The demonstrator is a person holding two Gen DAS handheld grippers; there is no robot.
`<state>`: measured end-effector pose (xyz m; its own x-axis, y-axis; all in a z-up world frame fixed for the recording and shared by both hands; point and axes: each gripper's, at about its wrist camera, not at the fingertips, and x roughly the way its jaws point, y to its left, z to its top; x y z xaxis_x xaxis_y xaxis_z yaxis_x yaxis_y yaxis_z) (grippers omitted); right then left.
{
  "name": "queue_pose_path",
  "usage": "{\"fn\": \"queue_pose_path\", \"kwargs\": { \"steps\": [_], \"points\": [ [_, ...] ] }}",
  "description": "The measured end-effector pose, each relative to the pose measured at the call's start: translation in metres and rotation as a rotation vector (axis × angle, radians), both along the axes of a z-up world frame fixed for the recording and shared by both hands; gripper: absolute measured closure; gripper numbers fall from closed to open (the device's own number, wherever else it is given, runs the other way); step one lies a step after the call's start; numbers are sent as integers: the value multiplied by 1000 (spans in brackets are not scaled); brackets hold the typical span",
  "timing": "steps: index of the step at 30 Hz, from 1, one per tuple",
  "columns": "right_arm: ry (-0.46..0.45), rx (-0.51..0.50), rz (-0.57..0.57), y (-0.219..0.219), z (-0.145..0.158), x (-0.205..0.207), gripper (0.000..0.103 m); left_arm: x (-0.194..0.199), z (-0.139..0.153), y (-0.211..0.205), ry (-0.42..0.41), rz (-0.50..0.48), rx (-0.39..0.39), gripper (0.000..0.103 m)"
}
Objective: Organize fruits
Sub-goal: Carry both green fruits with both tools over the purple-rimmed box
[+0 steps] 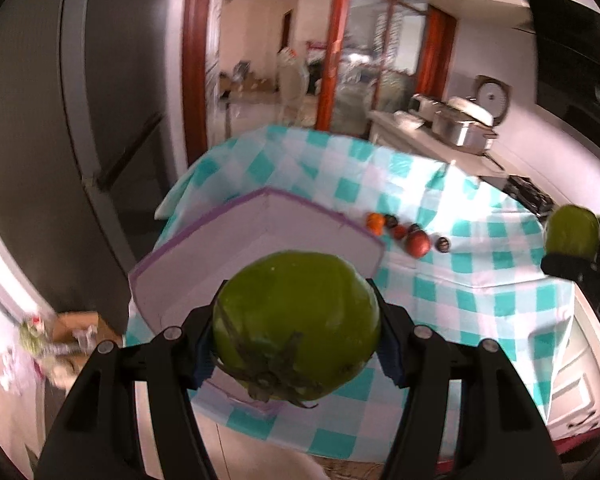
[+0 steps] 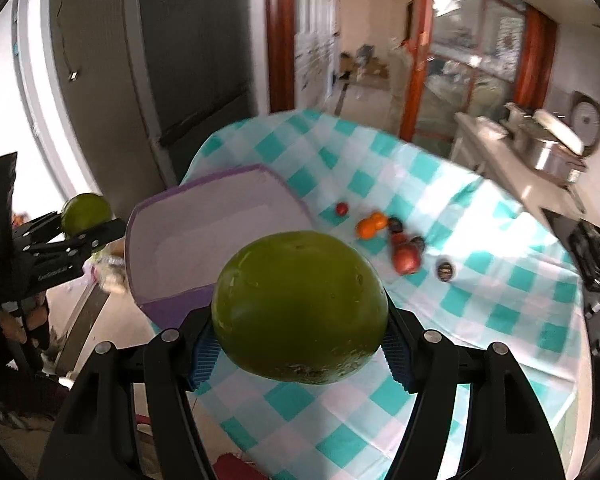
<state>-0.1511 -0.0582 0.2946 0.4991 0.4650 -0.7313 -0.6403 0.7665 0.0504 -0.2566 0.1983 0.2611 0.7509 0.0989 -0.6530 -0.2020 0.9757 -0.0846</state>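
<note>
My left claw (image 1: 296,344) is clamped on a green persimmon (image 1: 296,326), its dried calyx turned toward the camera, and the blue ribbed pads (image 1: 204,360) press both its sides. It hangs above the near left edge of the desk (image 1: 480,272), just over the near rim of the purple-edged bin (image 1: 260,236) that sits on the desk's left side with its white inside bare.

My right claw (image 2: 300,340) grips a second green fruit (image 2: 300,306), smooth side up, so I cannot name it more closely. It hovers over the desk's near edge, to the right of the bin's near corner. In each wrist view the other claw shows at the frame edge, raised and level with its fruit pinched, the two well apart.

Beyond the bin, toward the middle of the teal-and-white checked cloth, lies a loose cluster: an orange fruit (image 2: 370,226), a red apple-like fruit (image 2: 406,260), several small dark round ones (image 2: 396,225) and one dark fruit (image 2: 445,270) a little apart to the right. A small red fruit (image 2: 342,209) lies alone near the bin's far right side. Nothing stands between either claw and the bin.

Off the desk's far right corner runs a counter with a steel pot (image 2: 552,158) and a rice cooker (image 2: 588,122). A dark fridge (image 2: 180,60) rises behind the left edge.
</note>
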Motion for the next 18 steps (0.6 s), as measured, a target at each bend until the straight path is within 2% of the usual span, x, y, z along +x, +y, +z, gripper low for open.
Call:
{"fn": "queue_pose_path", "kwargs": {
  "steps": [5, 10, 14, 18],
  "points": [
    [73, -51, 133, 73, -34, 41, 36, 27, -30, 35, 80, 86, -57, 39],
    [133, -120, 249, 155, -76, 88, 36, 69, -63, 76, 196, 173, -81, 39],
    [198, -204, 298, 210, -119, 128, 36, 109, -95, 102, 305, 232, -109, 39],
    [251, -318, 339, 254, -163, 164, 36, 149, -130, 113, 430, 239, -87, 39]
  ]
}}
